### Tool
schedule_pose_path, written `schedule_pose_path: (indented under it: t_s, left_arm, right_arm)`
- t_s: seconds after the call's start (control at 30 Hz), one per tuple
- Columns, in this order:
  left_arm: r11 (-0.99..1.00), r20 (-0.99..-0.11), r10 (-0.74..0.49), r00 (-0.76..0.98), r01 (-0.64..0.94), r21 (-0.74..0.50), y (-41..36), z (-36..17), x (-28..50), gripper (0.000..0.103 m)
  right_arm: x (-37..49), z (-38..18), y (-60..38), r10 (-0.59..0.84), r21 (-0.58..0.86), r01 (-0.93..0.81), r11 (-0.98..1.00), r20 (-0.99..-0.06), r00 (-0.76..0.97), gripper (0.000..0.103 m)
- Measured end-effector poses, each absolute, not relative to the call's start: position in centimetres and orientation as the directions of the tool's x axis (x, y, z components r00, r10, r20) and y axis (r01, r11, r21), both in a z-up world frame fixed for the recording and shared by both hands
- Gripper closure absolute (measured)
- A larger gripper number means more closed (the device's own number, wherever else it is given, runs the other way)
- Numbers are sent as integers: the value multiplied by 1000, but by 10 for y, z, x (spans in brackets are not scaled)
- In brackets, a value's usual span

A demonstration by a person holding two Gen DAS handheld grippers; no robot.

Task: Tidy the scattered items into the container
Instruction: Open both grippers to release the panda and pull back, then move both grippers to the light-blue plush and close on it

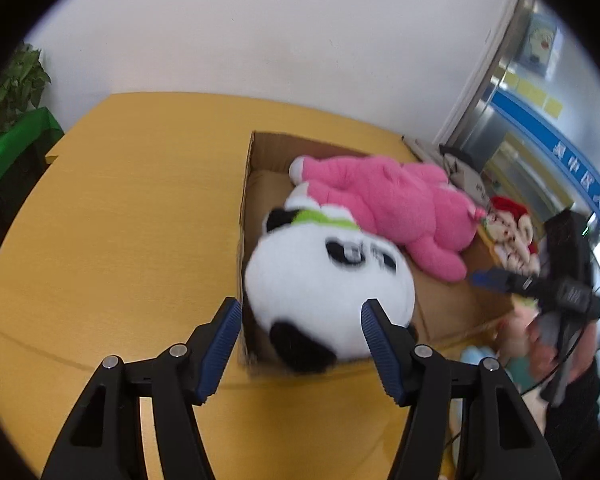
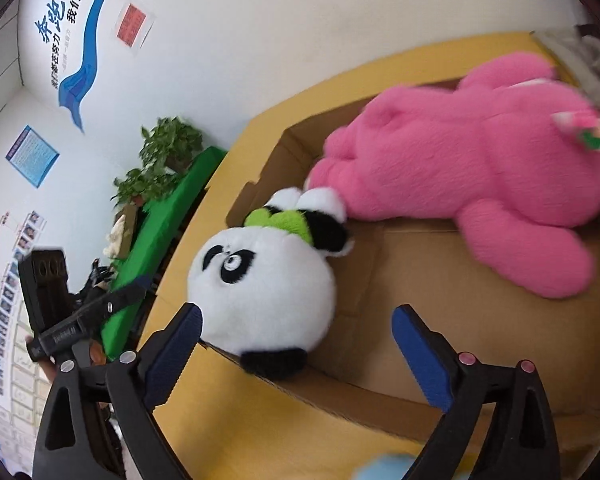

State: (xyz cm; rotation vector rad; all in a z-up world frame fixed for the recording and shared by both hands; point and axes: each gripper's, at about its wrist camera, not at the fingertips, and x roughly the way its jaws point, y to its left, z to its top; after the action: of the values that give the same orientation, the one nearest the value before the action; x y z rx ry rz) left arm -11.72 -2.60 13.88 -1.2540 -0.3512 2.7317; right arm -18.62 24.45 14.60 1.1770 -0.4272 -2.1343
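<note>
A panda plush lies on its back over the near left corner of an open cardboard box, its head hanging on the rim. A big pink plush lies inside the box behind it. My left gripper is open just in front of the panda's head; a gap shows beside its left pad. My right gripper stands wide open above the box's near wall, with the panda next to its left finger and nothing gripped.
The box stands on a yellow table. More plush toys lie right of the box, and a light blue one lies near the front. A green bench with plants runs along the wall. A person's hand holds the right gripper.
</note>
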Motion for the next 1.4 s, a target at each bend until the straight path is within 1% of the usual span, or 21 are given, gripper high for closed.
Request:
schedule_pose_path:
  t_s: [0.1, 0.13, 0.23, 0.3, 0.37, 0.47, 0.57, 0.6, 0.63, 0.7, 0.8, 0.9, 0.93, 0.97, 1.0, 1.07, 1.1, 1.17, 1.3, 1.4]
  left_arm:
    - [-959, -724, 229, -651, -21, -283, -3, 130, -93, 41]
    - [-952, -714, 252, -653, -34, -304, 4, 129, -86, 40]
    - [-925, -665, 319, -675, -68, -375, 22, 135, -64, 40]
    - [-904, -619, 350, -703, -79, -421, 26, 146, -48, 36]
    - [-894, -588, 357, -726, -85, -439, 27, 155, -34, 24]
    - [-892, -572, 354, -740, -83, -445, 32, 163, -17, 24]
    - [-879, -578, 396, -713, -112, -464, 44, 157, -10, 24]
    - [-871, -586, 418, -695, -123, -475, 51, 151, -11, 24]
    - [-864, -598, 438, -672, -132, -486, 59, 143, -12, 24]
    - [-856, -629, 471, -618, -147, -496, 79, 123, -18, 24]
    - [-846, -688, 510, -517, -156, -510, 109, 87, -36, 24]
    - [-832, -720, 539, -436, -143, -536, 129, 55, -51, 24]
    - [-828, -726, 547, -417, -139, -544, 133, 46, -54, 26]
    - [-829, -739, 547, -394, -130, -544, 138, 37, -57, 30]
    - [-831, -753, 544, -370, -118, -543, 142, 28, -59, 36]
    - [-799, -726, 590, -354, -122, -589, 141, 23, -58, 77]
    - [-792, -719, 597, -355, -120, -598, 137, 25, -56, 78]
    - [-827, -753, 547, -365, -99, -553, 132, 26, -52, 79]
    - [-875, -796, 464, -387, -61, -481, 112, 29, -36, 79]
    - [-900, -819, 416, -396, -49, -434, 99, 30, -27, 78]
  right_arm:
    - [-157, 159, 280, -645, 540, 353, -764, -625, -440, 3]
    - [-146, 163, 288, -641, 537, 350, -767, -623, -449, 3]
    - [-103, 187, 305, -634, 503, 386, -773, -601, -487, 2]
    - [-73, 208, 315, -643, 477, 432, -766, -570, -511, 1]
    - [-42, 230, 327, -671, 467, 481, -741, -525, -524, 0]
    - [-4, 253, 344, -695, 451, 529, -719, -466, -548, 0]
    - [25, 260, 364, -698, 436, 545, -716, -441, -565, 0]
    - [31, 258, 367, -696, 429, 548, -718, -445, -563, 0]
    - [35, 250, 369, -687, 420, 544, -726, -471, -553, 0]
    - [36, 229, 366, -650, 409, 509, -757, -545, -530, 0]
    - [33, 174, 342, -624, 426, 472, -772, -652, -431, 0]
    - [36, 127, 319, -615, 430, 480, -765, -708, -346, 0]
    - [36, 113, 312, -603, 426, 475, -770, -728, -325, 0]
    - [37, 100, 307, -601, 432, 473, -768, -742, -297, 0]
    - [39, 92, 303, -606, 443, 477, -759, -748, -271, 0]
    - [44, 81, 295, -604, 434, 500, -749, -758, -246, 0]
    - [47, 79, 291, -602, 426, 514, -745, -761, -242, 0]
    - [50, 78, 287, -616, 435, 528, -729, -753, -230, 0]
    - [60, 87, 279, -697, 502, 575, -646, -695, -176, 1]
    - [62, 100, 284, -720, 502, 594, -629, -664, -202, 1]
